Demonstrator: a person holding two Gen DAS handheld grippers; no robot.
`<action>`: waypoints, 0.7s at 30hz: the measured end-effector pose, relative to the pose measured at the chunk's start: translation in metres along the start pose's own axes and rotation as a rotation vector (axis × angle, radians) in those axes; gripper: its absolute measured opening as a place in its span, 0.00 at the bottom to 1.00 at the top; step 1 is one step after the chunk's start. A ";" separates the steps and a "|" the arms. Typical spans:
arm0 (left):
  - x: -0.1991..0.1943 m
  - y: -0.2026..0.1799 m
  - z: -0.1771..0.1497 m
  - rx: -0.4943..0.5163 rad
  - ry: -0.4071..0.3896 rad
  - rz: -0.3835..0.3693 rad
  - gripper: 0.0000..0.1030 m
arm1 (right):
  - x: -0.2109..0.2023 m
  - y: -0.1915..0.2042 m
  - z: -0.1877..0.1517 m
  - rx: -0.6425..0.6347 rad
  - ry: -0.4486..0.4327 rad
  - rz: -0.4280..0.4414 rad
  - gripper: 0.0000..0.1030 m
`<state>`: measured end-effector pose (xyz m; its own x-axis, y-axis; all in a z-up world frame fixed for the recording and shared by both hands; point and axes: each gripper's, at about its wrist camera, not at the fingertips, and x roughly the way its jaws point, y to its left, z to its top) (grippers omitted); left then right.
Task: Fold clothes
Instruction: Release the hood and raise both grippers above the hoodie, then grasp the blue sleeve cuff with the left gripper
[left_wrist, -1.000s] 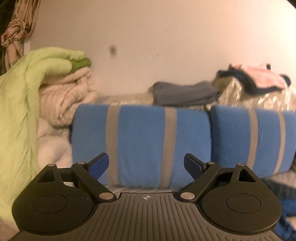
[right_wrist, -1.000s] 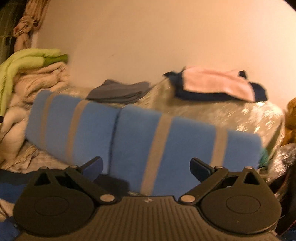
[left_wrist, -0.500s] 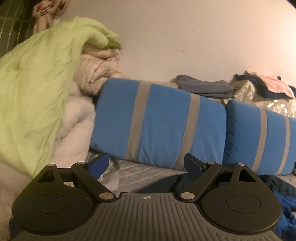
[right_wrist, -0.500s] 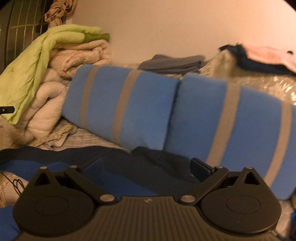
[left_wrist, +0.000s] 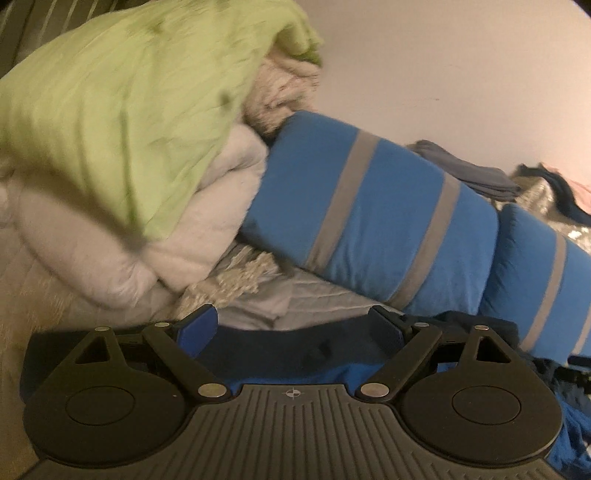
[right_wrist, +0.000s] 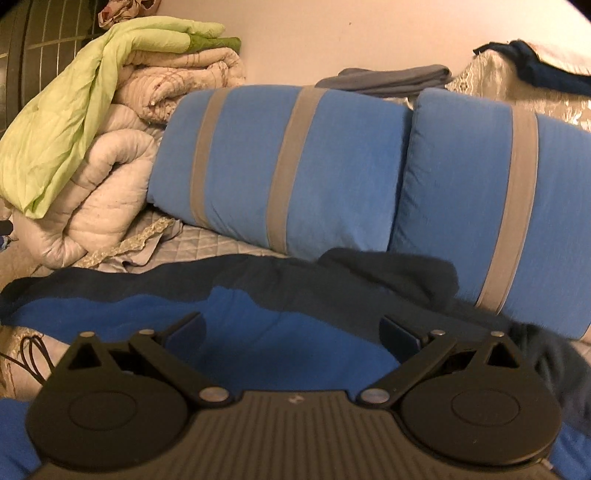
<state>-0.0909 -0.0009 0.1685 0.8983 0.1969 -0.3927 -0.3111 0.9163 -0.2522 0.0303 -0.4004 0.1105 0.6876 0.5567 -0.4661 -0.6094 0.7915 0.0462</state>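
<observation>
Both grippers have tipped down in the last second. Before, they looked mostly at the wall and the pillows; now a blue and dark garment fills the lower middle of the right view. It lies spread on the bed, in front of the blue striped pillows. In the left view the same garment shows low in the frame, just past the fingers. The left gripper has its jaws wide apart and holds nothing. The right gripper is spread wide too, with nothing between its jaws. At the upper left of both views sits a pile of blankets with a green cover on top. I think the folding has not started yet. The grippers look like they are coming down to grab the garment's edge.
</observation>
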 end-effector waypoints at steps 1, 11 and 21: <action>0.000 0.006 -0.003 -0.022 -0.004 0.008 0.87 | 0.001 0.001 -0.004 -0.001 0.004 -0.001 1.00; 0.013 0.093 -0.053 -0.511 -0.012 0.108 0.87 | -0.001 0.006 -0.018 -0.054 -0.002 0.009 1.00; -0.005 0.167 -0.109 -0.966 -0.182 0.062 0.86 | 0.003 -0.001 -0.020 -0.016 0.026 0.011 1.00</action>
<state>-0.1813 0.1127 0.0321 0.8808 0.3595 -0.3081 -0.4061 0.2390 -0.8820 0.0249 -0.4044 0.0910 0.6703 0.5587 -0.4884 -0.6235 0.7809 0.0376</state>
